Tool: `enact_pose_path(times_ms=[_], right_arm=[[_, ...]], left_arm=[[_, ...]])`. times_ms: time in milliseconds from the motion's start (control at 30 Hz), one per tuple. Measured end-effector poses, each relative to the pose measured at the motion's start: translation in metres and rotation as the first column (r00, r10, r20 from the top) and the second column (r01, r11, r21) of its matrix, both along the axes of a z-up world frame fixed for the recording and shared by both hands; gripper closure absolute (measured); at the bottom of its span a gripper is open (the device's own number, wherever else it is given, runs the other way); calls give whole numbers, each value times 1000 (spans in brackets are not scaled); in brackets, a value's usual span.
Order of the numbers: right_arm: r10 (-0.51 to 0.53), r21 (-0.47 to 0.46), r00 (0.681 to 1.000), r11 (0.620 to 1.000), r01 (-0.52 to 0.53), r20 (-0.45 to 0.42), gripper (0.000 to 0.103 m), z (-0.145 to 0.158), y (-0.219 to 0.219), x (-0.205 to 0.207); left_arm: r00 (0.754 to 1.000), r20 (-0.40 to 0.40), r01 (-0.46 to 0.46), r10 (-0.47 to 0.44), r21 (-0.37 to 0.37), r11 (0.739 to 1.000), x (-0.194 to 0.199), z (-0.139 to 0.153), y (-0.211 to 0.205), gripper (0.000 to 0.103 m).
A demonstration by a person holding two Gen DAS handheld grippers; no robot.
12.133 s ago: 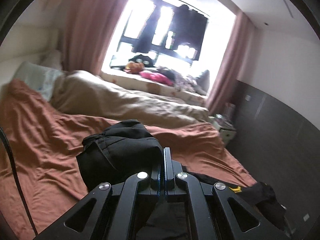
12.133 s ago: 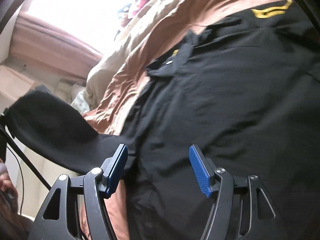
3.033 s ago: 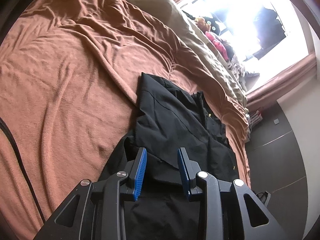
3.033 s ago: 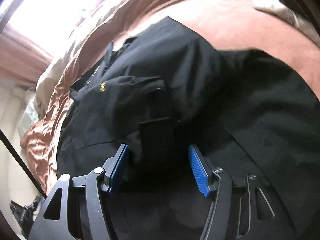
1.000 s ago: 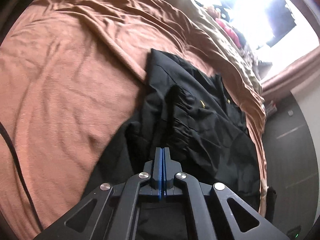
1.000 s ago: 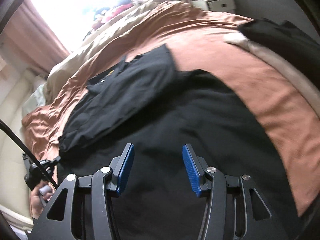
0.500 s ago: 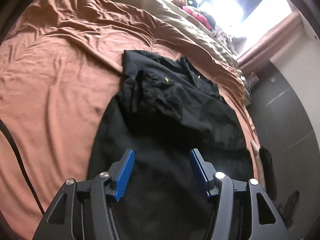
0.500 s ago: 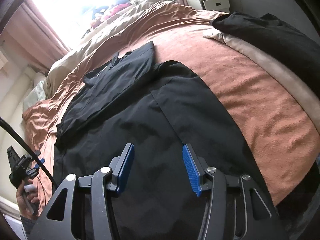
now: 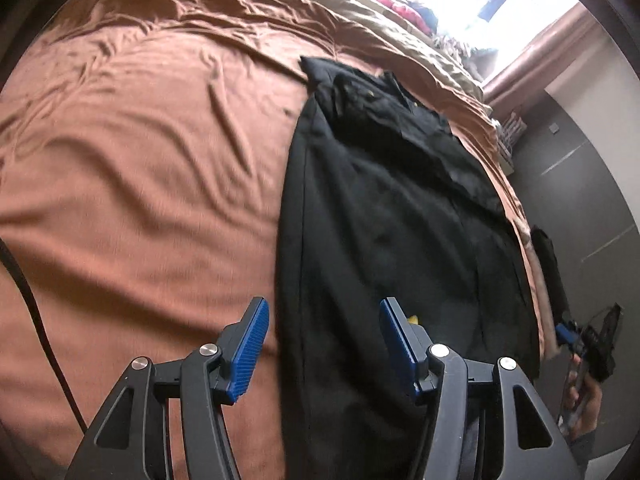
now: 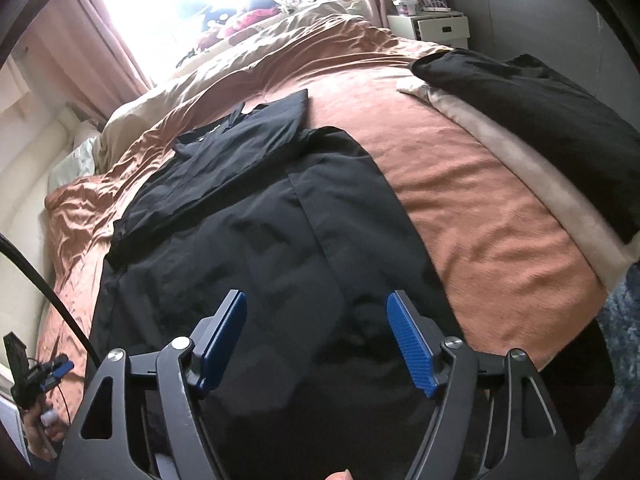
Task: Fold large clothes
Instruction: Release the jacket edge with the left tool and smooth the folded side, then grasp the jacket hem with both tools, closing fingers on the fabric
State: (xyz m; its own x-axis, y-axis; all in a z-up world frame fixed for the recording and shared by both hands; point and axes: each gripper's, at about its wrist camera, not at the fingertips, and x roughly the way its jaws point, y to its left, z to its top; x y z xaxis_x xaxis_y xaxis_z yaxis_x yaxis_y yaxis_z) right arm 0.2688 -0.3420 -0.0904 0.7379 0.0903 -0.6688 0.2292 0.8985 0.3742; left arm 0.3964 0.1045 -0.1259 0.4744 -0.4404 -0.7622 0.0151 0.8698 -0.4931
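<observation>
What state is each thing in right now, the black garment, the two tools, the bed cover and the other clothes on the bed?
Black garment: spread on the bed, sides folded in, held by neither tool.
Left tool: open, nothing between its pads; jaws have just been opening.
Right tool: open above the garment, nothing gripped; jaws have just been opening.
Rust bed cover: wrinkled.
Second black garment: lying on a beige cloth at the bed's edge.

A bed with a rust-brown cover (image 10: 480, 184) carries a long black garment (image 10: 280, 248) and a beige blanket (image 10: 520, 168).
</observation>
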Motion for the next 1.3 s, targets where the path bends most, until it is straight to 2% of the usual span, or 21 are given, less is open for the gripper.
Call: enact_pose_path(times_ms=[200, 500, 600, 700, 867, 967, 1067, 1167, 1300], right_arm=[[-6, 12, 1000, 1000, 5, 11, 32, -5, -12, -30], [-91, 61, 996, 994, 90, 22, 32, -28, -40, -67], [-128, 95, 992, 987, 126, 9, 32, -41, -52, -72], [-156, 146, 988, 977, 152, 15, 32, -53, -67, -74], [-172, 221, 984, 963, 157, 52, 32, -67, -85, -68], [-154, 292, 985, 948, 126, 76, 32, -75, -93, -61], [-110, 353, 991, 933, 74, 82, 32, -85, -93, -56], [-76, 384, 995, 922, 46, 63, 32, -99, -95, -56], [-51, 459, 992, 888, -7, 113, 32, -113, -96, -74]], left_arm=[[999, -24, 46, -47, -47, 998, -38, -10, -4, 44], [996, -77, 34, -41, -94, 995, -63, -29, 4, 47], [994, -103, 21, -37, -157, 987, -66, -39, 11, 53], [993, -112, -2, -24, -222, 975, -69, -46, 16, 54], [993, -116, 3, -37, -285, 959, -58, -53, 13, 56], [992, -118, -5, -36, -330, 944, -46, -58, 10, 60], [992, -127, -25, -23, -367, 930, -38, -63, 13, 69], [992, -122, -20, -30, -387, 922, -41, -62, 13, 69], [988, -140, 1, -71, -445, 895, -50, -63, 14, 69]])
